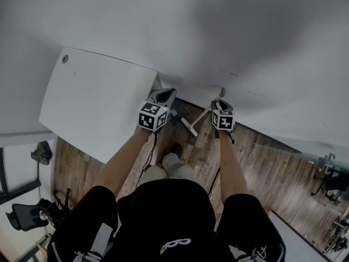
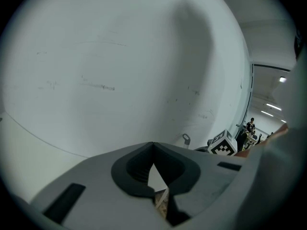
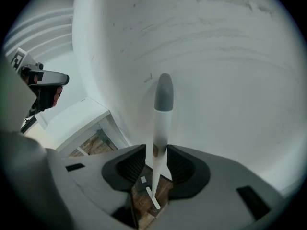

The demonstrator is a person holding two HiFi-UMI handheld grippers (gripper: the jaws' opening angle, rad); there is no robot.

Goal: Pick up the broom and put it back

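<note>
Since the right gripper [image 3: 156, 152] sits slack around the broom [image 3: 162, 119] handle, pads not pressing, the broom just leans on the wall [image 3: 230, 80], head at the floor [image 1: 262, 162] edge. Risk: head slides out, handle topples. Left gripper [image 2: 153, 143] closed, empty, so probably no catch.

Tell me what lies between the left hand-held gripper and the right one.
The broom, its white lower end over the wooden floor; the head view shows it.
</note>
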